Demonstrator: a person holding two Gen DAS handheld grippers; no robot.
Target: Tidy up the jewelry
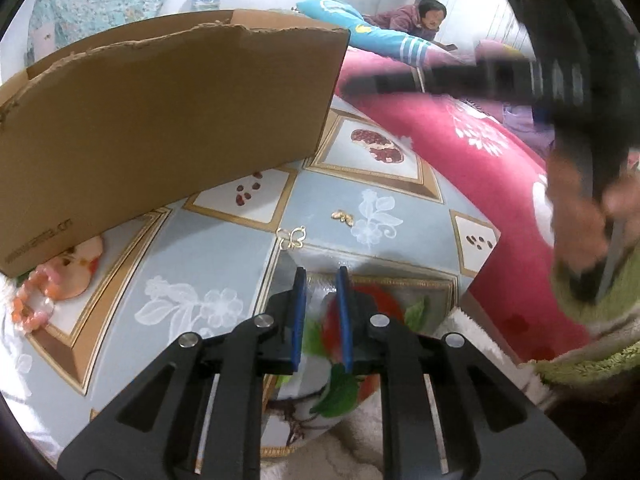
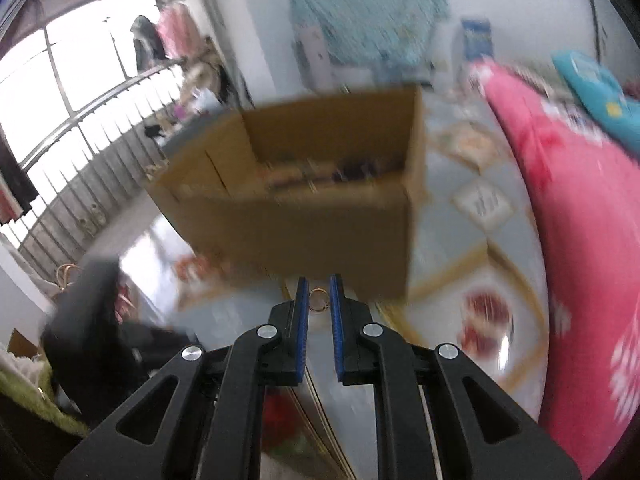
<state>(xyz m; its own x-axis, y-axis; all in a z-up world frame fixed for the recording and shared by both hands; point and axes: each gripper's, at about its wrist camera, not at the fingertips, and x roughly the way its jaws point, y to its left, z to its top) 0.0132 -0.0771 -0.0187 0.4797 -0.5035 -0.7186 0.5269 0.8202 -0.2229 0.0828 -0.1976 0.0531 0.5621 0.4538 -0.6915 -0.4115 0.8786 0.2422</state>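
Observation:
In the left wrist view, a cardboard box (image 1: 160, 120) stands on the patterned table. A gold butterfly pendant (image 1: 294, 238) and a small gold piece (image 1: 343, 217) lie on the table just ahead of my left gripper (image 1: 321, 276), which is open and empty. A pink bead bracelet (image 1: 34, 300) lies at the left by the box. In the blurred right wrist view, my right gripper (image 2: 319, 286) is shut on a small gold ring (image 2: 319, 300) and hovers in front of the open box (image 2: 320, 184). The right gripper also shows in the left wrist view (image 1: 580, 80), raised at top right.
A red patterned blanket (image 1: 480, 168) covers a bed right of the table. A person (image 1: 416, 18) lies on the bed at the back. A railing and window (image 2: 80, 120) are at the left. Several dark items sit inside the box.

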